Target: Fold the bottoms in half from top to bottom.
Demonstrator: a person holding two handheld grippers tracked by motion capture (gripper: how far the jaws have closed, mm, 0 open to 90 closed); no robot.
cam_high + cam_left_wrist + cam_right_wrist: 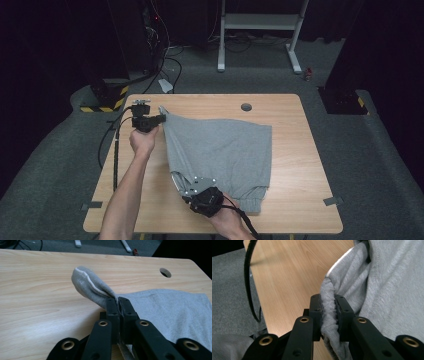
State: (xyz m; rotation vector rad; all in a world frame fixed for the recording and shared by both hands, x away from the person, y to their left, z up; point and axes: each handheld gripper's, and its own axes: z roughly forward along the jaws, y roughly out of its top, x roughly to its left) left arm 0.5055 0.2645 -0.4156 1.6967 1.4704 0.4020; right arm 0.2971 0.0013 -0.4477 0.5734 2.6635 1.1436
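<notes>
fingers (112,307) of the left gripper (159,119) are clamped on the far-left corner of the grey shorts (225,150), pinching a little white-edged flap. right gripper (181,182) fingers (342,312) bite the gathered hem at the near-left corner. shorts lie mid-tabletop (295,165), long side running near to far, elastic band at the near edge.

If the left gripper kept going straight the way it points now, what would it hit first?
The left gripper is shut on a corner of the grey garment, so the bunched corner flap ahead of its jaws comes first. Beyond that lies bare table, with the cable hole off to one side; depth is uncertain.
</notes>
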